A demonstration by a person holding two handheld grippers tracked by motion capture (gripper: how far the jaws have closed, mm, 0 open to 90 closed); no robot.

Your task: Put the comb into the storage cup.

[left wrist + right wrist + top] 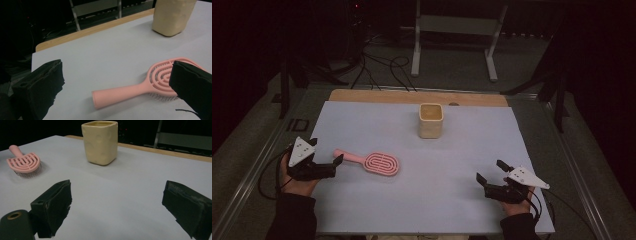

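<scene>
A pink hairbrush (377, 163) lies flat on the pale sheet (452, 155), left of centre, with its handle pointing left. My left gripper (327, 151) is open at the handle's end, one jaw on either side of it and neither touching. In the left gripper view the hairbrush (140, 87) lies between and just beyond the left gripper (118, 66). A cream square cup (431, 120) stands upright toward the back middle. My right gripper (491, 171) is open near the front right with nothing between its jaws. In the right gripper view, beyond the right gripper (116, 188), stand the cup (100, 142) and the hairbrush (23, 162).
A strip of wooden tabletop (412, 96) shows behind the pale sheet. On the floor beyond stand a white metal frame (457, 30), loose cables (382, 70) and dark stand legs (557, 95) at both sides. Bare sheet lies between cup, brush and right gripper.
</scene>
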